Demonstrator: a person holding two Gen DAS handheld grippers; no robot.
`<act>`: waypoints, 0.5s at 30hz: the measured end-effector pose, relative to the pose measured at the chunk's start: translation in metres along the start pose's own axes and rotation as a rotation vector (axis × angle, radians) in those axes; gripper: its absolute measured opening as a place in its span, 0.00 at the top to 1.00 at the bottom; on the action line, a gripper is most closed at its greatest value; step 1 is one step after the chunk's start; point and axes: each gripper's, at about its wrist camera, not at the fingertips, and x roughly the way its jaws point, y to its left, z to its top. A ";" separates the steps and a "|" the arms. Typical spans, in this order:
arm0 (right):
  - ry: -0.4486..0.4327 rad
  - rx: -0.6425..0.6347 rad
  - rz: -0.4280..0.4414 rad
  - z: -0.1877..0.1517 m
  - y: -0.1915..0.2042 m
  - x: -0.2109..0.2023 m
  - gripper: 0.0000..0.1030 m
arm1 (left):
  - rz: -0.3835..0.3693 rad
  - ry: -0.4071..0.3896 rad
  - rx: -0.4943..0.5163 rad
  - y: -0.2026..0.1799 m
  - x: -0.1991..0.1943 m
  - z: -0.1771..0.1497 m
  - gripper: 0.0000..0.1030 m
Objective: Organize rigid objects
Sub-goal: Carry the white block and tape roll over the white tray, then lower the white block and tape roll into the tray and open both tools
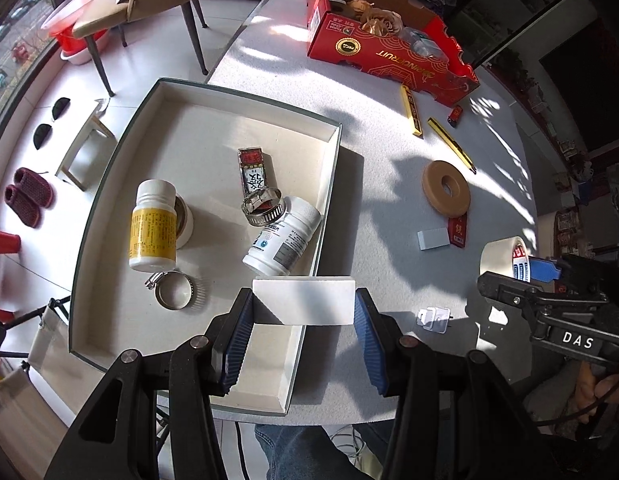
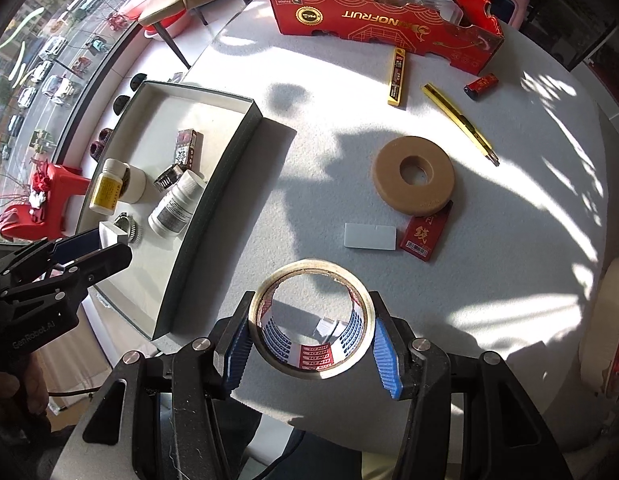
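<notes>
My left gripper (image 1: 304,312) is shut on a white rectangular block (image 1: 305,300) and holds it above the near right rim of the shallow white tray (image 1: 197,128). The tray holds a yellow-label bottle (image 1: 153,226), a white bottle (image 1: 283,236), a red card box (image 1: 253,174) and two metal hose clamps (image 1: 263,206). My right gripper (image 2: 311,340) is shut on a roll of clear tape (image 2: 311,320) above the table, right of the tray (image 2: 213,184). The left gripper also shows in the right wrist view (image 2: 109,240).
On the white table lie a tan ring (image 2: 413,174), a grey flat block (image 2: 369,236), a red packet (image 2: 425,234), a yellow blade box (image 2: 397,76), a yellow utility knife (image 2: 459,124), a small red lighter (image 2: 481,85) and a white clip (image 1: 433,318). A red cardboard box (image 2: 385,20) stands at the back.
</notes>
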 end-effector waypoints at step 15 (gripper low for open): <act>-0.006 -0.189 0.069 0.067 0.093 0.016 0.47 | 0.110 -0.057 -0.173 0.072 -0.012 0.011 0.48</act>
